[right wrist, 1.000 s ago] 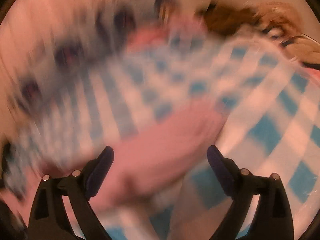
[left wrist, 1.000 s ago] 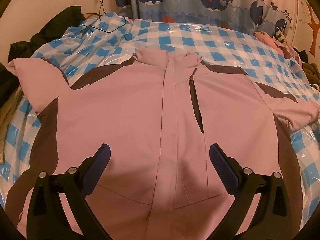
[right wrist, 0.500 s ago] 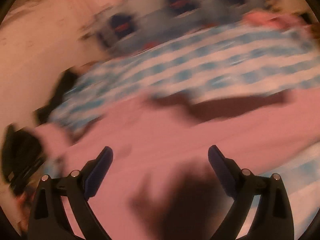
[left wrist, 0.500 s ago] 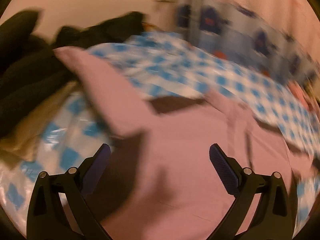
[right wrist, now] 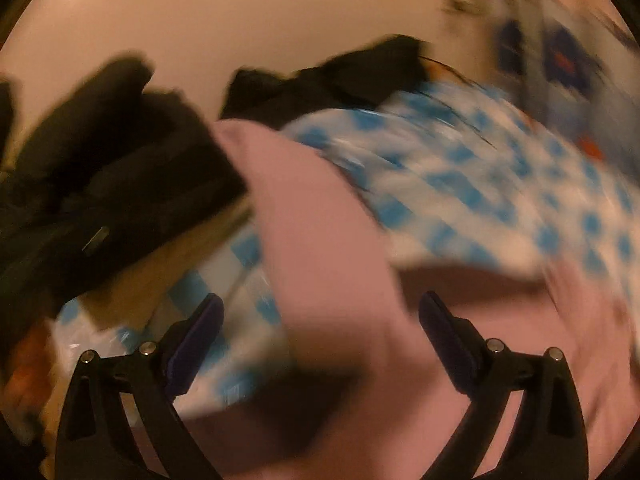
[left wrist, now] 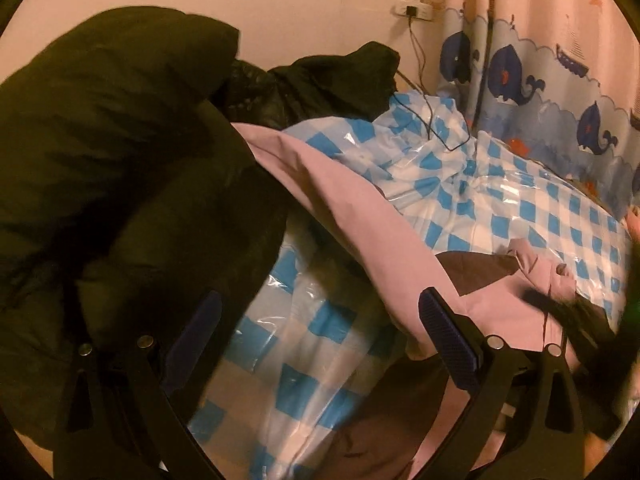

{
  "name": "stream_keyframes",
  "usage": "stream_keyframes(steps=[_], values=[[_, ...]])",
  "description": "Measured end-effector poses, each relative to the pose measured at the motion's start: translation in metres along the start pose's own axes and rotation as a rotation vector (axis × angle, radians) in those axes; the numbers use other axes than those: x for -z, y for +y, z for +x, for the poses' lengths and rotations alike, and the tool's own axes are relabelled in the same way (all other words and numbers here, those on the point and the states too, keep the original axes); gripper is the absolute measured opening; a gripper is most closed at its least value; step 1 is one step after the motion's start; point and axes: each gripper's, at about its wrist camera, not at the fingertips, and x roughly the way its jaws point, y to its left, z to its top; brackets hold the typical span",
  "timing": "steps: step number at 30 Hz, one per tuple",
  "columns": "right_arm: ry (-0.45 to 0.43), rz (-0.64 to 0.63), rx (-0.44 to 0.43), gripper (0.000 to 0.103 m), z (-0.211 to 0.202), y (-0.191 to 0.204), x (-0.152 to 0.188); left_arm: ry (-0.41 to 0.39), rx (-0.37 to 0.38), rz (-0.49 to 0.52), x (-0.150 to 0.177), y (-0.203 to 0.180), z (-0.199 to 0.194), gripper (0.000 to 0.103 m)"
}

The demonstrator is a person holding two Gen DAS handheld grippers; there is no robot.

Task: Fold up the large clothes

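A pink jacket with dark brown panels lies spread on the bed; its left sleeve (left wrist: 352,208) stretches away toward the dark clothes, its collar (left wrist: 536,264) is at right. My left gripper (left wrist: 320,332) is open and empty, over the checked sheet just left of the sleeve's base. My right gripper (right wrist: 320,332) is open and empty above the same sleeve (right wrist: 320,220); that view is blurred by motion. A blurred dark shape at the left view's right edge (left wrist: 576,316) may be the other gripper.
A pile of black padded clothes (left wrist: 112,152) fills the left side. The bed has a blue-and-white checked plastic cover (left wrist: 500,192). A whale-print curtain (left wrist: 540,80) hangs at the back right, with a wall socket and cable (left wrist: 412,4) beside it.
Both grippers have swung left, from over the jacket's front and right side to its left sleeve. Both stayed open and empty.
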Motion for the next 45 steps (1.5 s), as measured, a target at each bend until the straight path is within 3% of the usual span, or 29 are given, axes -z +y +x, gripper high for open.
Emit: stream_keyframes(steps=[3,6,7,8,9,11,13,18,23,25,27,32,37,43,45], values=[[0.042,-0.167,0.102,0.094,0.067,0.047,-0.032,-0.001,0.044,0.004,0.002,0.010,-0.009,0.095],[0.090,-0.320,0.269,0.093,0.125,0.062,-0.045,0.003,0.072,0.036,0.007,0.015,-0.015,0.095],[0.098,-0.293,0.269,0.062,0.135,0.051,-0.049,0.006,0.080,0.042,0.009,0.017,-0.016,0.095],[0.112,-0.215,0.230,0.041,0.139,0.041,-0.055,0.010,0.089,0.045,0.011,0.017,-0.016,0.095],[0.107,-0.062,0.135,0.031,0.137,0.016,-0.059,0.014,0.107,0.037,0.012,0.018,-0.014,0.095],[0.043,0.098,0.049,0.022,0.128,-0.014,-0.059,0.025,0.147,0.001,0.014,0.019,-0.011,0.095],[-0.036,0.191,-0.005,0.021,0.101,-0.041,-0.045,0.050,0.201,-0.055,0.014,0.019,0.000,0.095],[-0.159,0.222,-0.050,0.021,0.063,-0.050,-0.013,0.139,0.314,-0.198,0.007,0.001,0.047,0.095],[-0.172,0.239,-0.062,0.021,0.050,-0.046,0.018,0.264,0.422,-0.467,0.004,0.005,0.126,0.095],[-0.167,0.249,-0.068,0.021,0.047,-0.050,0.023,0.251,0.472,-0.547,0.005,0.009,0.145,0.095],[-0.170,0.269,-0.076,0.021,0.035,-0.052,0.033,0.234,0.514,-0.566,0.002,0.008,0.159,0.095],[-0.199,0.312,-0.094,0.021,0.019,-0.067,0.046,0.280,0.568,-0.623,-0.002,0.002,0.197,0.095],[-0.216,0.388,-0.129,0.021,0.019,-0.085,0.055,0.445,0.722,-0.716,0.018,-0.009,0.224,0.095],[-0.223,0.406,-0.147,0.021,0.016,-0.089,0.061,0.489,0.633,-0.701,0.044,-0.014,0.233,0.095],[-0.223,0.408,-0.156,0.021,0.016,-0.089,0.061,0.452,0.615,-0.730,0.045,-0.010,0.235,0.095]])
